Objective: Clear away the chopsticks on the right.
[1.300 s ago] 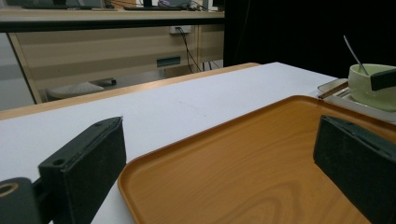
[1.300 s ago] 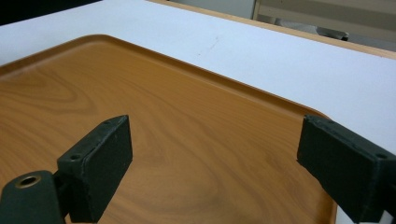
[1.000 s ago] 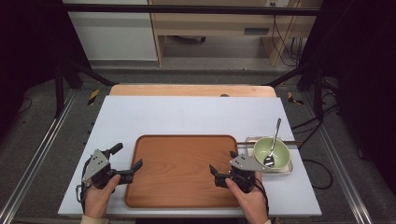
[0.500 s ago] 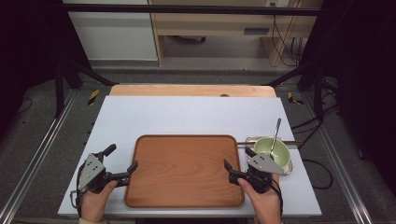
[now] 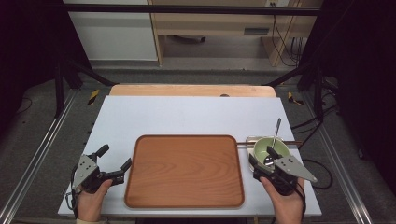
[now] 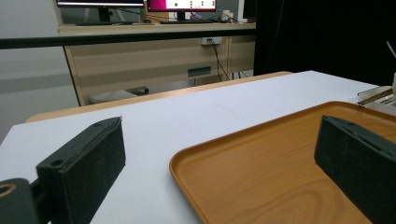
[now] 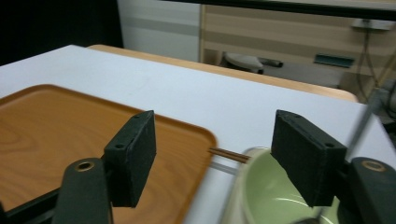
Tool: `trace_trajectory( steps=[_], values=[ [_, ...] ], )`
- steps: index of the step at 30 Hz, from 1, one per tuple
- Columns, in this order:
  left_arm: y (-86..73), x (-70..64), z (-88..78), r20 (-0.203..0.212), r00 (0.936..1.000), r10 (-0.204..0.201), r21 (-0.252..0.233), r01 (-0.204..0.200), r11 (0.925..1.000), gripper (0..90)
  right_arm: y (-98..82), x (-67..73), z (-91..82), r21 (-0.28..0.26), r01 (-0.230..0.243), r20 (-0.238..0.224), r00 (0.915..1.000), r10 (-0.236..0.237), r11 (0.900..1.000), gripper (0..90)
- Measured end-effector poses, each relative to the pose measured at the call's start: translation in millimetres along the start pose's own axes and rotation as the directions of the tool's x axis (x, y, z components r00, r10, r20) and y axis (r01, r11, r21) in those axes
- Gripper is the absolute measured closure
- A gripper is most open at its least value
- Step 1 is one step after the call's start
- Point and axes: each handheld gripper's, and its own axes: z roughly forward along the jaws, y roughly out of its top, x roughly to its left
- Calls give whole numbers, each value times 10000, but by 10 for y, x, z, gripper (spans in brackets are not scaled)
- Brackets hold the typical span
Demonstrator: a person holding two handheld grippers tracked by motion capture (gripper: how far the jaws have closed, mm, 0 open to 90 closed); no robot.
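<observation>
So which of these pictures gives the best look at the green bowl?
The high view: the green bowl sits whole beside the tray, a spoon standing in it. The right gripper view catches just its near rim, blurred. The left gripper view barely catches its edge.

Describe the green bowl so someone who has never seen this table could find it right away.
Start at the big wooden tray in the middle of the white table. Just past the tray's right edge, in front of the right tongs, sits a small pale green bowl. It is the one round green thing there, with a metal spoon leaning in it.
</observation>
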Motion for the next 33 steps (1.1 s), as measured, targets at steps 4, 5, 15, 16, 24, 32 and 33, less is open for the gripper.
trace_trajectory(
  steps=[4,5,15,16,24,32,33],
  values=[
    [-23,-20,32,369,9992,-147,-51,149,9999,16,-11,-226,-126,-167,-399,844,9956,412,9991,358],
    [-23,-20,32,369,9992,-147,-51,149,9999,15,-28,-283,-149,-181,-532,1140,9920,549,9984,373],
    [-13,-47,48,250,9996,97,98,-99,9999,20,-159,-660,-254,-41,-1135,2300,9668,1114,9935,701],
    [-5,-42,45,217,9997,122,102,-124,9999,21,-171,-699,-265,-13,-1227,2328,9651,1196,9924,751],
    [24,-61,-28,211,9995,237,-72,-236,9997,22,-216,-876,-336,-87,-1728,2448,9546,1697,9849,900],
    [12,-153,-87,409,9980,490,0,-490,9988,27,-181,-1063,-146,1242,-1743,2259,9636,1432,9768,900],
    [12,-153,-87,409,9980,490,0,-490,9988,28,-181,-1063,-146,1242,-1743,2259,9636,1432,9768,900]
  ],
)
